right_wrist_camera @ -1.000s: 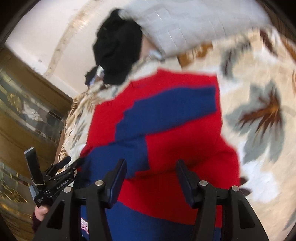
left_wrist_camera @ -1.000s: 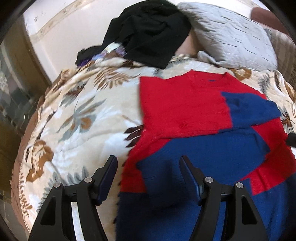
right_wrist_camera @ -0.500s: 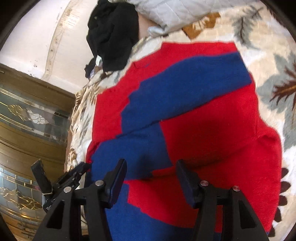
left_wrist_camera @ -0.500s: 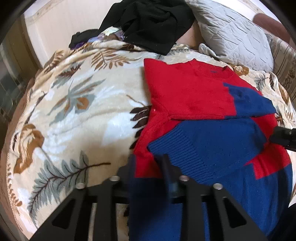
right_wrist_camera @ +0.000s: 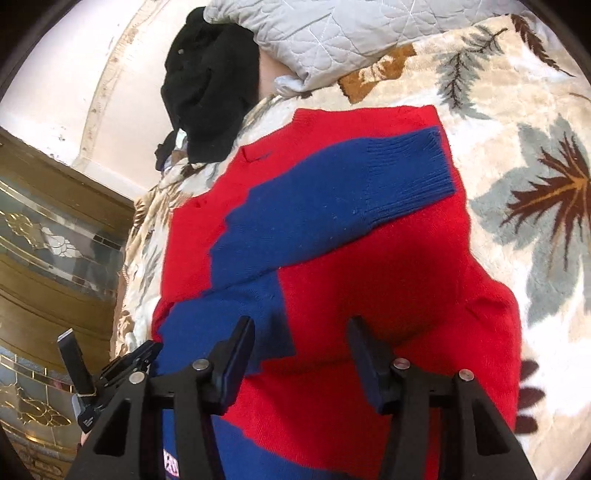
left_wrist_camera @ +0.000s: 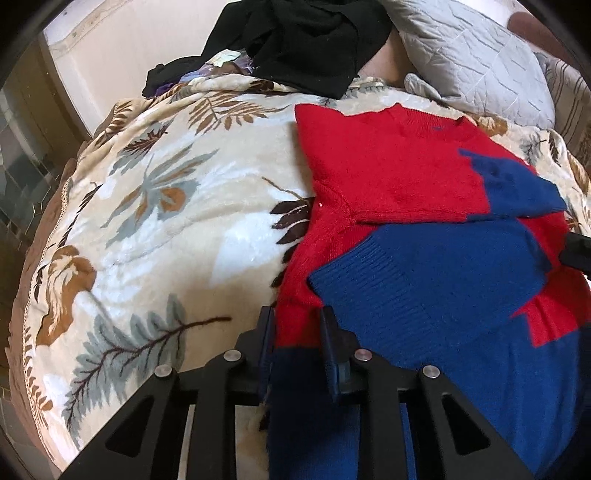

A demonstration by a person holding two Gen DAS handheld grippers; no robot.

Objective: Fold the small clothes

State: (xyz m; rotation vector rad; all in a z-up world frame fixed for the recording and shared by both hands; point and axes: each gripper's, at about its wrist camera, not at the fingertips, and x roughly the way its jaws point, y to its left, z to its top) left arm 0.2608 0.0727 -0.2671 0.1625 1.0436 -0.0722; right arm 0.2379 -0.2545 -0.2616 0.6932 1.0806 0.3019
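Pinching the sweater's (left_wrist_camera: 399,184) left edge, our left gripper (left_wrist_camera: 297,332) has its fingers clamped together on red and blue knit. Our right gripper (right_wrist_camera: 301,343) hovers over the hem, fingers apart. The sweater lies flat on the leaf-print blanket (left_wrist_camera: 166,221), sleeves folded across, near a grey pillow (right_wrist_camera: 332,33) and black clothes (left_wrist_camera: 306,40).

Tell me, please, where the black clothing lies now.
The black clothing lies heaped at the far end of the bed, left of the grey pillow and beyond the red and blue sweater; the right wrist view shows it upper left.
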